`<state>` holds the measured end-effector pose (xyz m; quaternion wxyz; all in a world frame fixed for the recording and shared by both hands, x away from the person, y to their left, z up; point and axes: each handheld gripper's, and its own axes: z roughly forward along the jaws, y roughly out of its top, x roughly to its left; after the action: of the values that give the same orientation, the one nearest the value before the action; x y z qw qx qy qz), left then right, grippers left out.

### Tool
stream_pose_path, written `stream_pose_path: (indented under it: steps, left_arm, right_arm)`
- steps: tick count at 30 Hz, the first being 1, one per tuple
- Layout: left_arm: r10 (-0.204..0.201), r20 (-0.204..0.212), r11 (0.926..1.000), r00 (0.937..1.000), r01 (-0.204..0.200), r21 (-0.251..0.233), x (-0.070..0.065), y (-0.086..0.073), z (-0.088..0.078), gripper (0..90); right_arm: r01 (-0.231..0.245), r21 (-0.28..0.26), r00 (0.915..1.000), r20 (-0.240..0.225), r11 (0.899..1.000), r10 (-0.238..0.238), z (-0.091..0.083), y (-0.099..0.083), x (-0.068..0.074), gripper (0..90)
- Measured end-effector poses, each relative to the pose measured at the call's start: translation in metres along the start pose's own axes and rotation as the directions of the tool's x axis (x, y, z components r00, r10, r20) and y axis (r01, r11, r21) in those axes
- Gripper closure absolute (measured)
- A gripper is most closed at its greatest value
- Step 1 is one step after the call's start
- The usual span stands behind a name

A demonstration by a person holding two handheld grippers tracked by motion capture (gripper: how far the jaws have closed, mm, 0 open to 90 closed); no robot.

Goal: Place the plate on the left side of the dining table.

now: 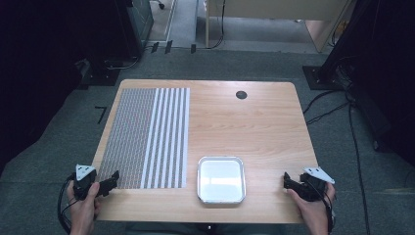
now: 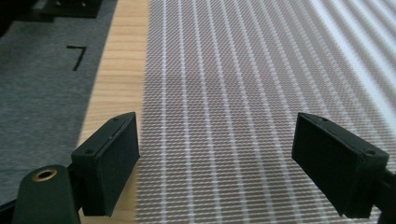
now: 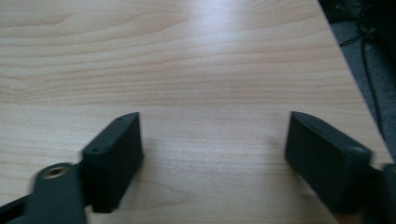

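On the near left corner of the tabletop [image 1: 254,127], the left gripper [image 1: 113,178] sits just at the near corner of a striped placemat [image 1: 147,137]. Its jaws are wide apart with nothing between them. In the left gripper view the left gripper [image 2: 215,158] looks along the placemat [image 2: 243,84], with one jaw over the bare wood strip by the table's left edge and the other over the mat. It looks ready to take hold of the mat's near edge, which lies flat and thin, so the jaws would have to get very low.

The right gripper [image 1: 288,180] rests at the near right corner of the table, well apart from the mat. Its jaws are also wide apart and hold nothing. In the right gripper view the right gripper [image 3: 212,158] faces bare wood.

Between the two hands, near the front edge, sits a shiny metal tray [image 1: 220,198]. It has nothing in it. It lies just beside the mat's near right corner, but the two look a little apart.

The mat covers the left part of the table, from near the back edge almost to the front. Both hands seem to be waiting at the sides.
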<state>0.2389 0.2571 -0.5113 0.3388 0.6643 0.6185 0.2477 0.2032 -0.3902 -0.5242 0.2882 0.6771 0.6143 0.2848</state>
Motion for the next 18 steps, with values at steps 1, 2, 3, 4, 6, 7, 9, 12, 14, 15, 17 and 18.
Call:
stream_pose_path:
  steps: [1, 2, 3, 4, 6, 7, 9, 12, 14, 15, 17, 18]
  left_arm:
    - [-0.011, 0.01, 0.9999, 0.9999, 0.011, -0.011, -0.002, 0.002, -0.001, 14.9]
    - [-0.016, 0.016, 0.9996, 0.9997, 0.016, -0.022, -0.005, 0.003, -0.003, 14.9]
    - [-0.016, 0.016, 0.9996, 0.9997, 0.016, -0.022, -0.005, 0.003, -0.003, 14.9]
    - [-0.015, 0.023, 0.9992, 0.9996, 0.016, -0.037, -0.01, 0.006, -0.005, 14.9]
    - [-0.017, 0.042, 0.9979, 0.999, 0.02, -0.063, -0.02, 0.012, -0.007, 14.8]
    - [-0.013, 0.039, 0.9975, 0.9992, 0.015, -0.069, -0.024, 0.013, -0.008, 14.8]
    - [0.004, 0.023, 0.9964, 0.9997, -0.002, -0.084, -0.032, 0.017, -0.01, 14.8]
    - [0.012, 0.03, 0.9944, 0.9995, -0.009, -0.105, -0.044, 0.021, -0.013, 14.7]
    - [0.004, 0.048, 0.9936, 0.9988, 0.002, -0.113, -0.05, 0.023, -0.014, 13.7]
    - [0.002, 0.057, 0.9932, 0.9984, 0.004, -0.116, -0.054, 0.024, -0.014, 13.7]
    - [0.008, 0.068, 0.9919, 0.9976, 0.001, -0.127, -0.062, 0.026, -0.016, 13.7]
    - [0.008, 0.068, 0.9919, 0.9976, 0.001, -0.127, -0.062, 0.026, -0.016, 13.8]
  right_arm:
    - [0.004, -0.009, 1.0, 0.005, 1.0, -0.004, 0.0, 0.0, 0.0, 25.3]
    - [0.003, -0.015, 1.0, 0.009, 1.0, -0.002, -0.001, 0.001, 0.001, 25.4]
    - [0.003, -0.015, 1.0, 0.009, 1.0, -0.002, -0.001, 0.001, 0.001, 25.4]
    - [-0.001, -0.025, 1.0, 0.008, 1.0, 0.001, -0.003, 0.003, 0.001, 26.8]
    - [-0.032, -0.056, 0.9995, -0.009, 0.998, 0.032, -0.007, 0.007, 0.004, 28.5]
    - [-0.039, -0.064, 0.9991, -0.015, 0.997, 0.038, -0.009, 0.009, 0.006, 29.3]
    - [-0.045, -0.084, 0.9988, -0.022, 0.995, 0.043, -0.014, 0.011, 0.009, 30.3]
    - [-0.058, -0.115, 0.9977, -0.041, 0.992, 0.054, -0.022, 0.015, 0.015, 32.6]
    - [-0.063, -0.134, 0.9972, -0.047, 0.989, 0.058, -0.027, 0.019, 0.021, 33.9]
    - [-0.064, -0.141, 0.9971, -0.05, 0.988, 0.057, -0.028, 0.02, 0.024, 33.9]
    - [-0.069, -0.156, 0.9967, -0.053, 0.985, 0.062, -0.03, 0.023, 0.03, 35.2]
    - [-0.071, -0.161, 0.9965, -0.056, 0.984, 0.062, -0.032, 0.024, 0.033, 35.8]
